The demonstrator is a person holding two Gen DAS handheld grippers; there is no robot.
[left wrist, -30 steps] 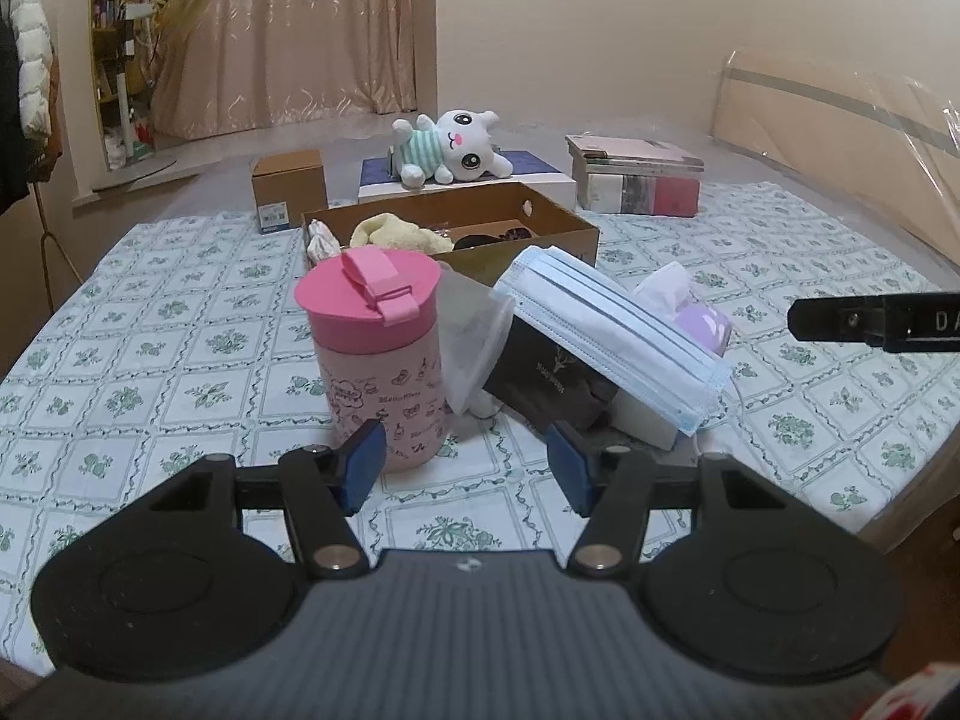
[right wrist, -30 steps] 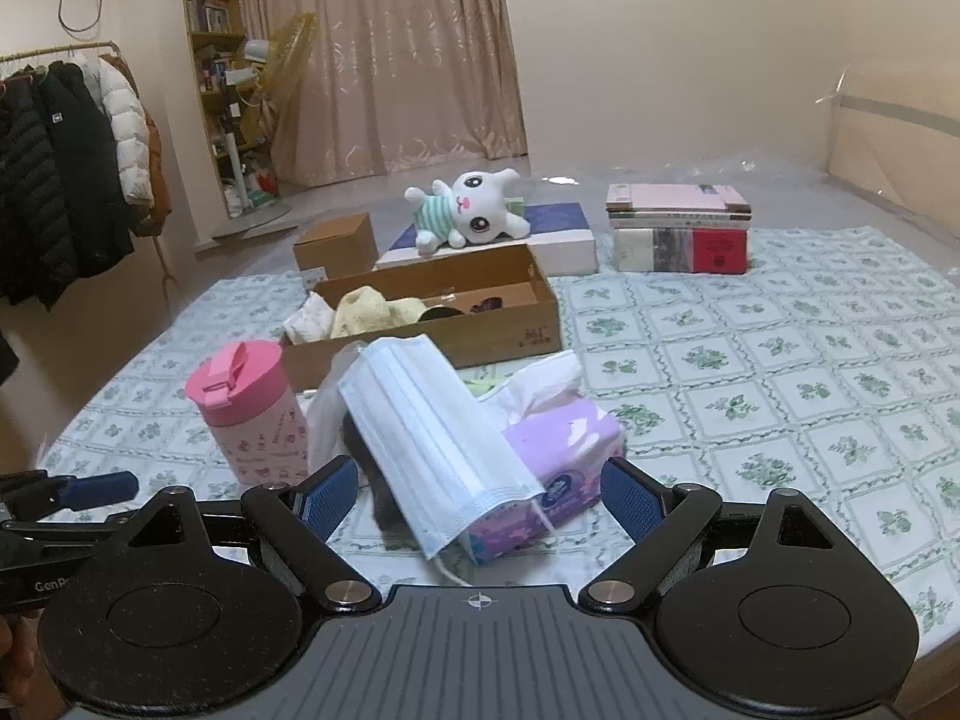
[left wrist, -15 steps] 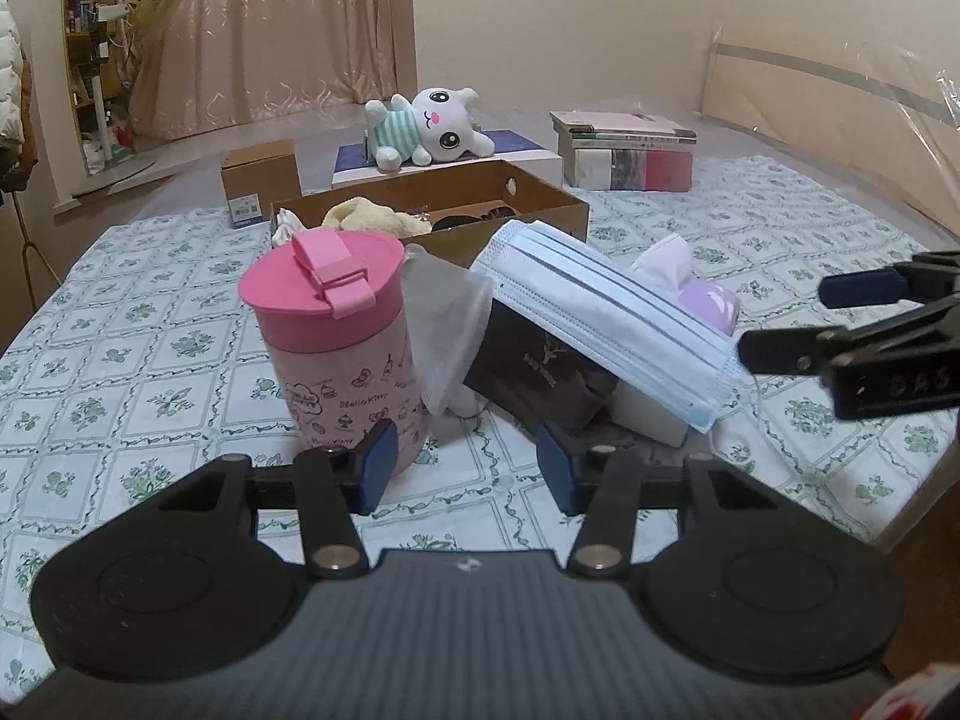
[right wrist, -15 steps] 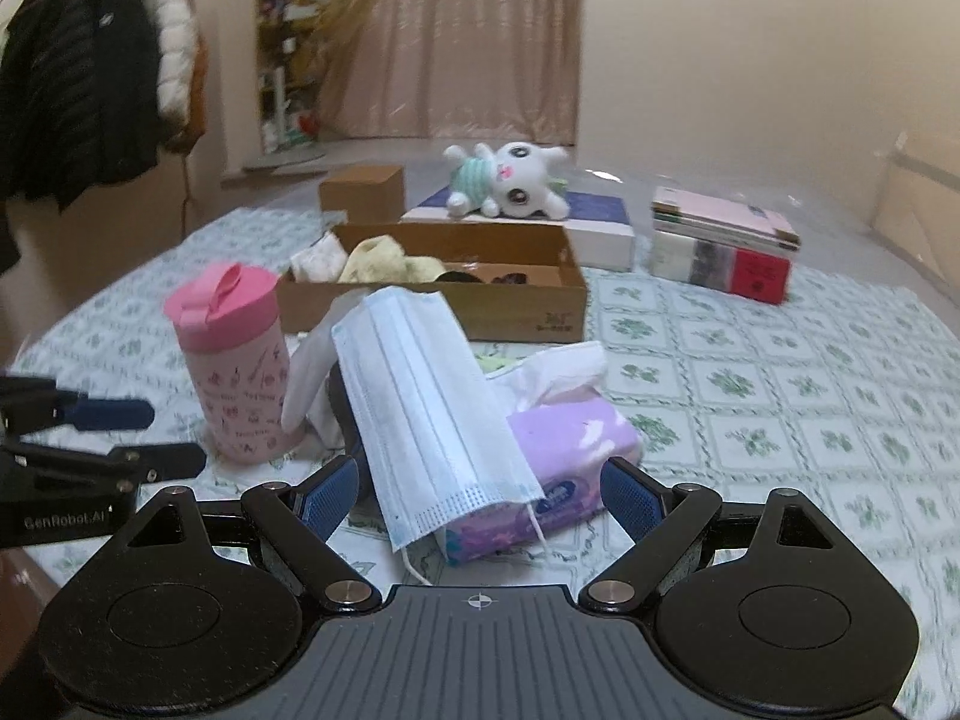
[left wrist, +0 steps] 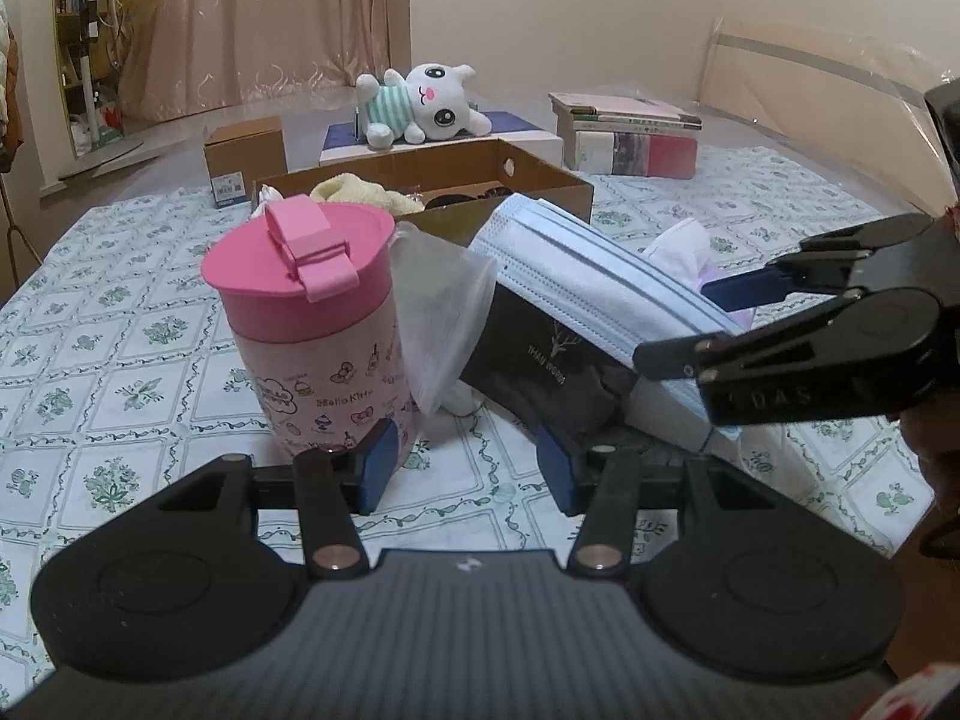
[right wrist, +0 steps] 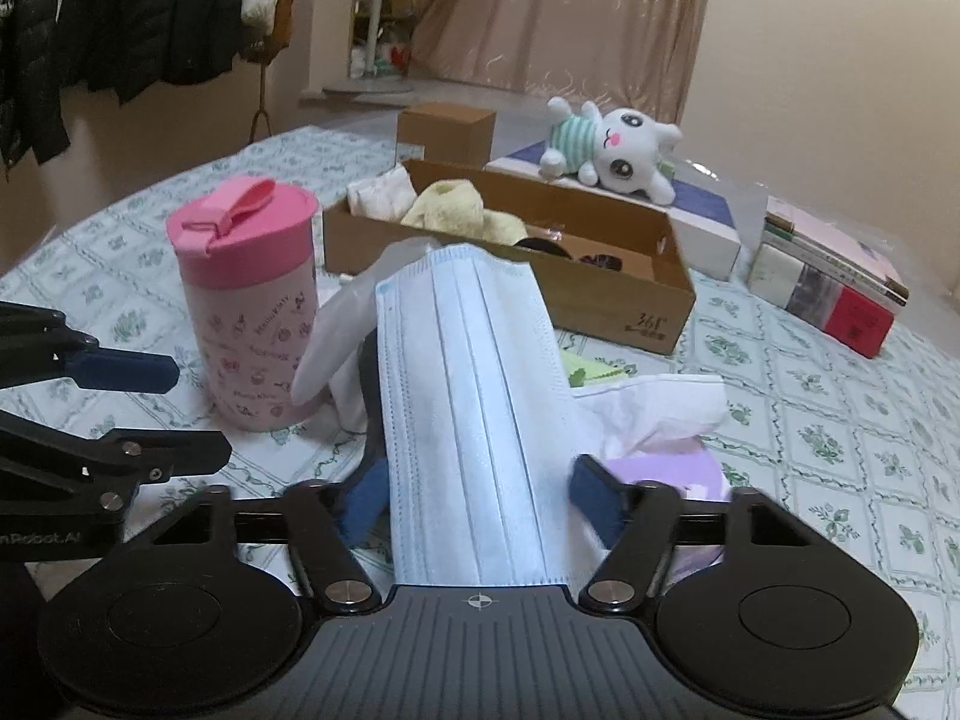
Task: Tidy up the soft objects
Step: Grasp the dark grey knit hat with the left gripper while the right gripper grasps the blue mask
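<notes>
— Where's the mask (right wrist: 474, 396) sitting?

— Draped slantwise over a dark pouch (left wrist: 552, 360) and a purple tissue pack (right wrist: 666, 468), in the middle of the surface (left wrist: 120, 312) with its green-patterned cloth. Its upper end leans toward the cardboard box (right wrist: 600, 294); its lower end runs right between the fingers of the right gripper (right wrist: 480, 498).

— Has that gripper got hold of it?

— Its jaws have just been closing, with the mask between them. The blue pads sit at either edge of the mask, but I can't tell whether they press on it.

— And the other one?

— The left gripper (left wrist: 465, 462) is low over the cloth, jaws partly apart with nothing in them. One pad is just beside the base of the pink cup (left wrist: 312, 324); the other is near the pouch's front edge.

— What else is soft there?

— A clear plastic bag (left wrist: 441, 324) slumps between the cup and the pouch. In the box lie a yellow cloth (right wrist: 456, 210) and something white (right wrist: 384, 192). Behind the box a plush (left wrist: 420, 102) lies on a flat white box (right wrist: 708, 222), with books (left wrist: 630, 138) to the side.
</notes>
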